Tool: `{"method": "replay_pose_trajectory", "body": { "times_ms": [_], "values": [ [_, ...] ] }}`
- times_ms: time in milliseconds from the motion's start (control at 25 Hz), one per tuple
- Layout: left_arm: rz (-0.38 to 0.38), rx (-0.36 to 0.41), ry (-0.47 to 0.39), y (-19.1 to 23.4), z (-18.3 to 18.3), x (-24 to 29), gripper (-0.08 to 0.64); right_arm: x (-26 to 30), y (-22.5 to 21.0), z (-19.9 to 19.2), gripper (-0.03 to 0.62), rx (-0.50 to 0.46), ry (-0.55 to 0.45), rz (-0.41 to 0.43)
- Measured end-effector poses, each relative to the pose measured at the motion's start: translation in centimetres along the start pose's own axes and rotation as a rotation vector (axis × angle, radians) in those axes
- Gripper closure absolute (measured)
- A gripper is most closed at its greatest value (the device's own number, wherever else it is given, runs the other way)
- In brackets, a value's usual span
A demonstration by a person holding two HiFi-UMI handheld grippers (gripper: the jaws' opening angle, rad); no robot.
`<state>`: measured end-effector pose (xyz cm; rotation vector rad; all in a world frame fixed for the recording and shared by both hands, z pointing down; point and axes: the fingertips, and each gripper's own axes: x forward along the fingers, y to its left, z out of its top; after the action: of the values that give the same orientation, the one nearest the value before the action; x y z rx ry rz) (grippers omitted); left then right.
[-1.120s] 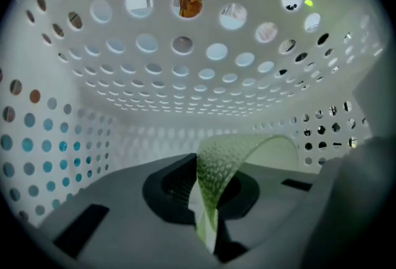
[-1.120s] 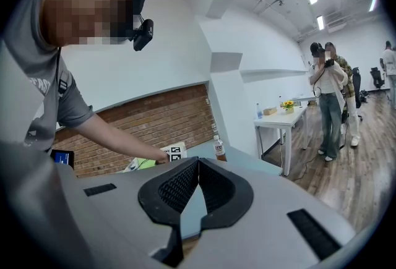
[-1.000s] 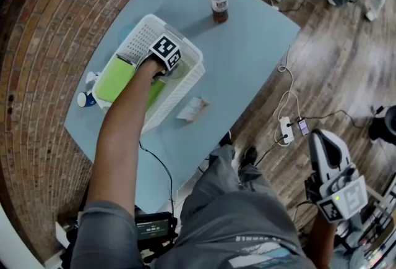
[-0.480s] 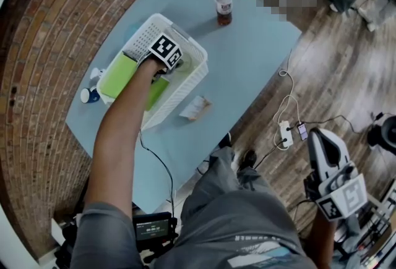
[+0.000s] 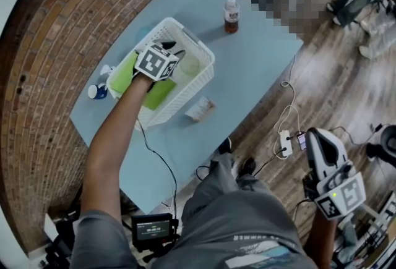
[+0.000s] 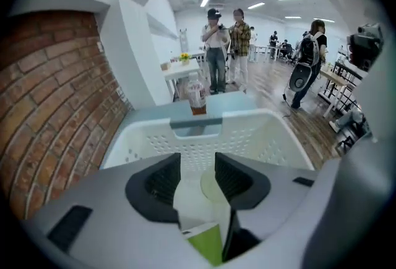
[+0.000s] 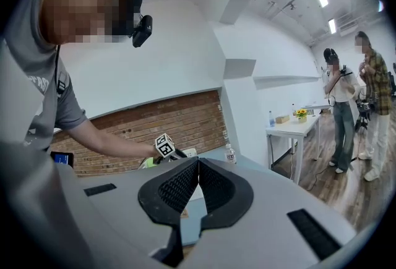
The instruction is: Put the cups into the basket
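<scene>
Cup point(image 5: 189, 65) inside basket point(image 5: 185, 93) in head view, right tongs point(image 7: 198, 166) closed in theirs

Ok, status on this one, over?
Left gripper above basket, jaws have just been opening, nothing gripped. Right gripper shut, off the table. Cup in basket. Bottle well clear.

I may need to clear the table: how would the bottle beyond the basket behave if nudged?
The bottle stands tall and narrow, so a high push would probably tip it. Its round body would likely roll afterwards. Dark liquid inside suggests some weight.
</scene>
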<state>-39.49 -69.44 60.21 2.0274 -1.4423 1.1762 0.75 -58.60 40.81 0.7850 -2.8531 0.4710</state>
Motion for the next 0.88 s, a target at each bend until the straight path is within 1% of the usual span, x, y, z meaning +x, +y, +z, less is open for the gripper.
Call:
{"method": "replay_pose_trajectory", "body": {
  "times_ms": [80,160,240,360,400,520,640,760,880],
  "values": [
    [0.05,0.028,-0.093,-0.6,1.6,-2.4,0.387,-0.2,0.2,0.1,0.581,-0.007,-0.003,0.006],
    [0.092,0.056,-0.193,-1.4,3.3,-4.7,0.417,-0.4,0.4,0.1,0.581,-0.013,-0.007,0.013],
    [0.123,0.078,-0.273,-2.4,4.6,-6.9,0.449,-0.7,0.7,0.3,0.581,-0.017,-0.012,0.019],
    [0.157,0.111,-0.389,-4.4,6.4,-10.6,0.551,-1.3,1.1,0.4,0.581,-0.021,-0.017,0.027],
    [0.163,0.128,-0.432,-5.2,7.1,-11.9,0.56,-1.5,1.3,0.4,0.581,-0.023,-0.018,0.03],
    [0.174,0.181,-0.546,-7.9,9.1,-15.6,0.56,-2.1,1.7,0.5,0.581,-0.03,-0.026,0.041],
    [0.175,0.205,-0.631,-10.4,10.8,-19.3,0.56,-2.6,2.1,0.9,0.582,-0.045,-0.033,0.051],
    [0.165,0.218,-0.703,-12.6,12.6,-22.8,0.56,-3.2,2.7,1.2,0.583,-0.058,-0.043,0.063],
    [0.149,0.232,-0.75,-15.0,14.1,-26.0,0.56,-3.7,3.5,1.5,0.583,-0.084,-0.059,0.082]
  ]
}}
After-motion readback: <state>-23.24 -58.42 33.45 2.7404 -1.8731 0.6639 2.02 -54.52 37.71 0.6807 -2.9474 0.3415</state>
